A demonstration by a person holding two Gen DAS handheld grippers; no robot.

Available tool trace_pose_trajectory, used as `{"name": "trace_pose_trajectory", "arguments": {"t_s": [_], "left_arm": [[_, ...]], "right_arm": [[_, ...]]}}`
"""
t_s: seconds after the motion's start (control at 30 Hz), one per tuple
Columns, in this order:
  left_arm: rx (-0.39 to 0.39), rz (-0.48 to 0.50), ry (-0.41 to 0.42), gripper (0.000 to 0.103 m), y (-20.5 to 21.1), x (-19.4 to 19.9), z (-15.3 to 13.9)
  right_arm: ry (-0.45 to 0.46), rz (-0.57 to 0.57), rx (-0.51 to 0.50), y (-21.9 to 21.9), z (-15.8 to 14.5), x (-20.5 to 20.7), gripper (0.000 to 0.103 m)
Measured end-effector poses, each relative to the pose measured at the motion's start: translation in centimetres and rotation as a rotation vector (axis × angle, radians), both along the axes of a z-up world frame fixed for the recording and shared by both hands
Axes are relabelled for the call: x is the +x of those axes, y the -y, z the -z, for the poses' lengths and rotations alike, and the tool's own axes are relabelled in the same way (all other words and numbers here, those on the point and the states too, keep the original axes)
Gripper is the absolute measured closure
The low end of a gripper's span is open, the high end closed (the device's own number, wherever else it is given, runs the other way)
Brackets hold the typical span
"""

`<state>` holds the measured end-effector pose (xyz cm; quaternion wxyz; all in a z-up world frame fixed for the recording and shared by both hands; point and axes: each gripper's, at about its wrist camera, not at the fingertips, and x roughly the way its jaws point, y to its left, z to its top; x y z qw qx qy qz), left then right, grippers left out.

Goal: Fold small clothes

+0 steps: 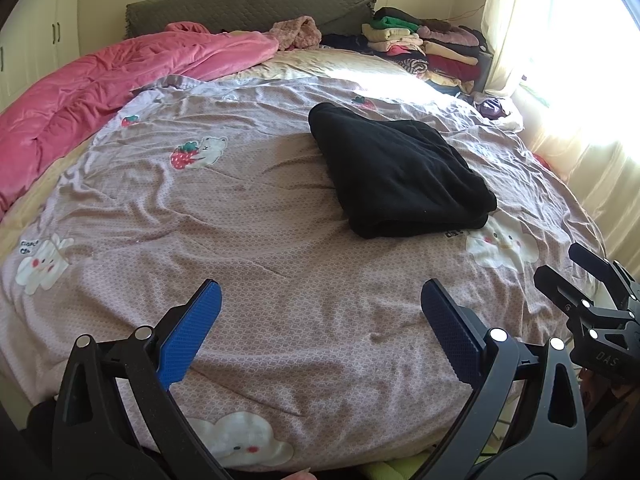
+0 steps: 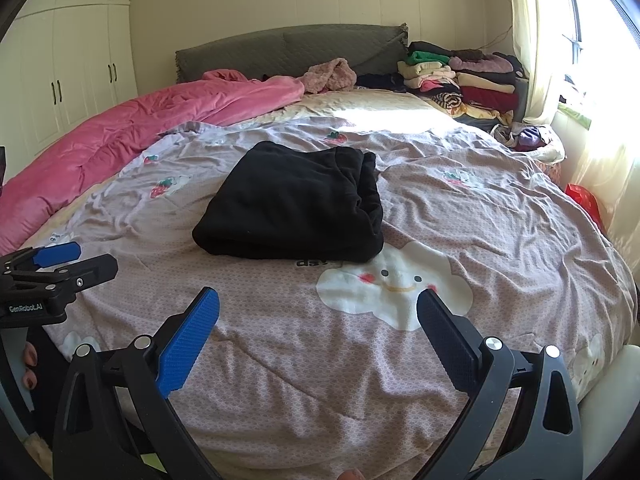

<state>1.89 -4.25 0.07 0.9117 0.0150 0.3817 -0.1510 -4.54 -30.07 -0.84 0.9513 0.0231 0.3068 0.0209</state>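
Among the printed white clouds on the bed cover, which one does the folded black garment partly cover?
The smiling cloud by the folded black garment's near edge; the garment overlaps its top, while the other clouds lie apart.

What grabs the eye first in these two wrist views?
The folded black garment lying mid-bed on the pale cartoon-print sheet, apart from both open grippers. Next, the pink comforter bunched along the left side, and the stack of folded clothes by the headboard near the bright window.

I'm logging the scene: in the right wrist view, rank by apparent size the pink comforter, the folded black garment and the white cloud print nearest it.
1. pink comforter
2. folded black garment
3. white cloud print; it lies nearer the camera, so its true size may be smaller.
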Motion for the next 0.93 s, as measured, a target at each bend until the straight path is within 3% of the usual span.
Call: {"name": "trace_pose_trajectory", "arguments": {"t_s": [0.3, 0.5, 0.67, 0.8, 0.93], "left_arm": [[-0.003, 0.031, -0.033, 0.009, 0.3, 0.1, 0.6], [0.057, -0.029, -0.065, 0.009, -0.5, 1.0, 1.5], [0.014, -0.097, -0.07, 0.009, -4.4, 3.1, 0.5], [0.052, -0.272, -0.058, 0.009, -11.7, 7.4, -0.7], [0.176, -0.512, -0.05, 0.009, -22.5, 12.8, -1.0]], "right_arm": [[-0.014, 0.036, -0.012, 0.7, 0.2, 0.1, 0.004], [-0.01, 0.163, -0.022, 3.6, 0.6, -0.7, 0.004], [-0.011, 0.419, -0.008, 12.2, 1.6, -3.3, 0.004], [-0.053, 0.736, 0.009, 23.2, 4.1, -6.6, 0.005], [-0.147, 1.096, -0.028, 36.0, 7.8, -11.5, 0.004]]}}
